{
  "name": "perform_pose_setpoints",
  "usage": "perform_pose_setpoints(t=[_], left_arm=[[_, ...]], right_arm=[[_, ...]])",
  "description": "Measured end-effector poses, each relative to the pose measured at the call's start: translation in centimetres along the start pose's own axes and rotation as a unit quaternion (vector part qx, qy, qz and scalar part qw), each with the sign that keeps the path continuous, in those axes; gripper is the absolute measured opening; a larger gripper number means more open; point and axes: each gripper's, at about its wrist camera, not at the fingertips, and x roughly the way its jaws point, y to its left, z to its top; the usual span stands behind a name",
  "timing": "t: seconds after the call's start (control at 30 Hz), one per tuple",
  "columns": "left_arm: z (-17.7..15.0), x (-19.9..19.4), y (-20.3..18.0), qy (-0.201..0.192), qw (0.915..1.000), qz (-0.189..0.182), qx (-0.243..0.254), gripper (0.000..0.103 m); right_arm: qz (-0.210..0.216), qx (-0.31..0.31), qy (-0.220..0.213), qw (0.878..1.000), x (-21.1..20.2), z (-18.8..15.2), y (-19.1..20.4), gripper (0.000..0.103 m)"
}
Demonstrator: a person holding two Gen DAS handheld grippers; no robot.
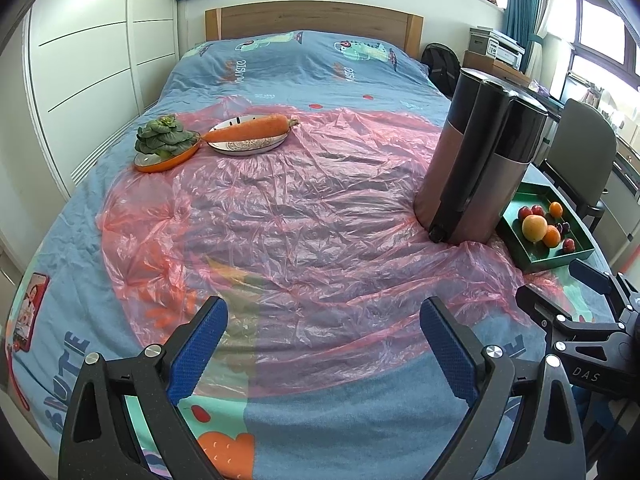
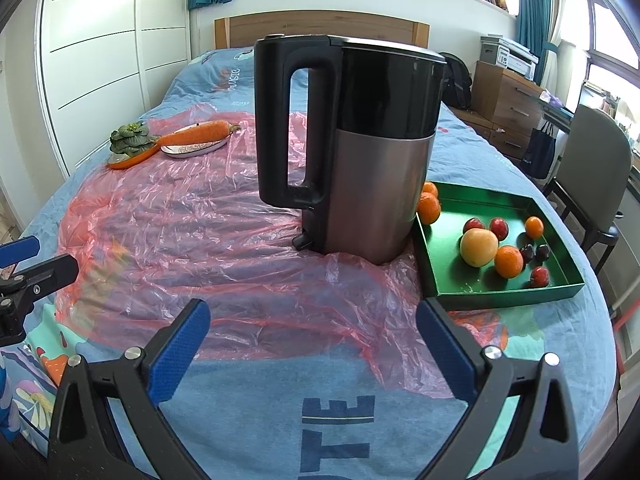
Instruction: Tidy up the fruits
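A green tray [image 2: 448, 276] lies on the bed at the right and holds several fruits: a yellow peach [image 2: 478, 247], oranges [image 2: 509, 261], red plums [image 2: 499, 227] and dark cherries [image 2: 536, 251]. It also shows in the left wrist view [image 1: 548, 261]. A steel and black jug [image 2: 372, 148] stands just left of the tray. My right gripper [image 2: 314, 346] is open and empty, low over the bed in front of the jug. My left gripper [image 1: 324, 342] is open and empty over the pink plastic sheet [image 1: 280, 216].
At the far left a carrot [image 1: 250, 130] lies on a white plate [image 1: 248, 147], beside a leafy green vegetable [image 1: 162, 138] on an orange dish [image 1: 160, 165]. A grey chair [image 2: 592, 160] and drawers [image 2: 508, 100] stand right of the bed. White wardrobes [image 1: 88, 60] line the left.
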Motion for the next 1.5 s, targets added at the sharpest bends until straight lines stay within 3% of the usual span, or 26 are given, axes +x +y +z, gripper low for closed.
perform_pose_setpoints(t=[0.43, 1.03, 1.5], left_arm=[[0.0, 0.2, -1.5, 0.008, 0.9998, -0.012, 0.015, 0.095], [0.7, 0.3, -5.8, 0.010, 0.9983, -0.033, 0.047, 0.095], [0.7, 0.2, -6.6, 0.009, 0.9977, -0.039, 0.054, 0.095]], right_arm=[[-0.004, 0.008, -0.001, 1.000, -0.1, -0.3, -1.0, 0.103], [-0.030, 0.028, -0.003, 0.999, -0.8, -0.5, -5.6, 0.103], [-0.036, 0.032, -0.003, 0.999, -0.9, -0.6, -6.3, 0.103]])
